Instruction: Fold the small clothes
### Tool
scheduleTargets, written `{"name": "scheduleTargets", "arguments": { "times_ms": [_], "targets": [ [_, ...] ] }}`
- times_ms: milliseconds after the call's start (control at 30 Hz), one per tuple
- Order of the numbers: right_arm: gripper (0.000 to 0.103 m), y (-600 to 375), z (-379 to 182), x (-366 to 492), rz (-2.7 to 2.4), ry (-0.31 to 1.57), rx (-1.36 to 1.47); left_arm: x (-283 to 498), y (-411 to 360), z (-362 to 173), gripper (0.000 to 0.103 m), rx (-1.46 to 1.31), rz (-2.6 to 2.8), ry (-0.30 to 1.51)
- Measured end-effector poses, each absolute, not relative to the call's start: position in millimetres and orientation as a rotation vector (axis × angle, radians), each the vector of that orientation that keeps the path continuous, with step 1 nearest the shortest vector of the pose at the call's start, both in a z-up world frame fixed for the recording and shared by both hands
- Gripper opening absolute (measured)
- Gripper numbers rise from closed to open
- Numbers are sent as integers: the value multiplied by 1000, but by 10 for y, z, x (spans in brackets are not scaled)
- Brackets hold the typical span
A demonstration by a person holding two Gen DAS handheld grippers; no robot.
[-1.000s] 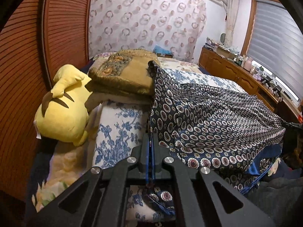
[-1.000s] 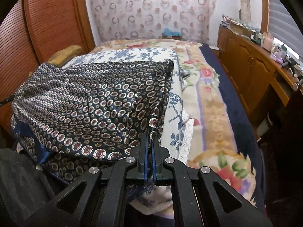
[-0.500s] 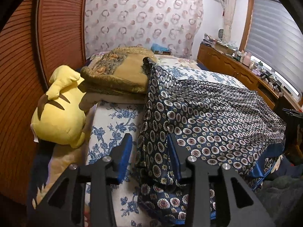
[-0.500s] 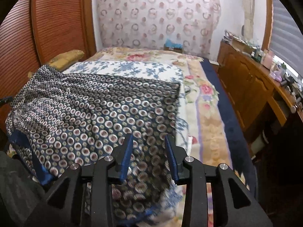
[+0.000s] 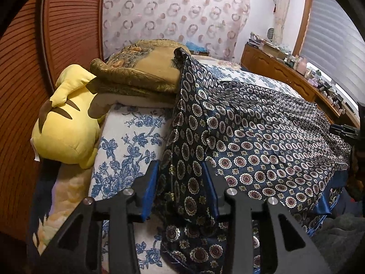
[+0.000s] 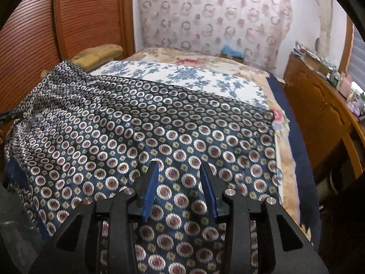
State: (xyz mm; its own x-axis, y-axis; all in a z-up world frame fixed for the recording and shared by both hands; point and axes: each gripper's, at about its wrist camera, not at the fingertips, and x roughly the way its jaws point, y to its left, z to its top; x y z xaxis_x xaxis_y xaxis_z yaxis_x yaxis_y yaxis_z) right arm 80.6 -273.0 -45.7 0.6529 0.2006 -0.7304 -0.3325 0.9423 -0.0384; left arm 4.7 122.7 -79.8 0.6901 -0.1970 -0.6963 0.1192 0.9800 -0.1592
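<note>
Silky navy cloth printed with ringed medallions (image 5: 262, 137) is seen laid across a bed, one fold apparently made: a plain blue hem of a lower layer (image 5: 324, 205) is visible under the patterned top layer at the near edge. The left claw (image 5: 180, 182) is shown spread, its blue pads (image 5: 150, 187) standing either side of a raised ridge of the fabric's left edge without pressing on it; both claws have just been opening. The right claw (image 6: 180, 182) is likewise parted, with the cloth lying flat beneath and between its pads and nothing pinched. The garment is judged to be released and at rest, with further folds and smoothing still to be done, as wrinkles and a peaked far corner (image 5: 180, 53) are left standing against a stack of olive-gold cushions (image 5: 141, 73). The bed is covered by a white sheet with blue flowers (image 5: 127, 141) over a floral quilt (image 6: 282, 137). A yellow plush toy (image 5: 66, 123) is propped at the left, beside slatted wooden doors (image 5: 68, 29). A ring-patterned curtain (image 6: 212, 13) is hung behind the bed, and a cluttered wooden cabinet (image 6: 319, 96) is set along the right wall under window blinds (image 5: 330, 27).
</note>
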Motion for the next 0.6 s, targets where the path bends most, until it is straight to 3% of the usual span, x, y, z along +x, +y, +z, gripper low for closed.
{"name": "scheduleTargets", "arguments": {
  "times_ms": [67, 200, 600],
  "targets": [
    [41, -2740, -455, 882, 294, 809, -186, 75, 1242, -823, 37, -106, -176, 795],
    [58, -2931, -388, 1092, 228, 798, -199, 103, 1270, -887, 37, -119, -168, 810],
    [59, -3746, -586, 1767, 96, 940, -67, 96, 1240, -932, 37, -110, -137, 809]
  ]
}}
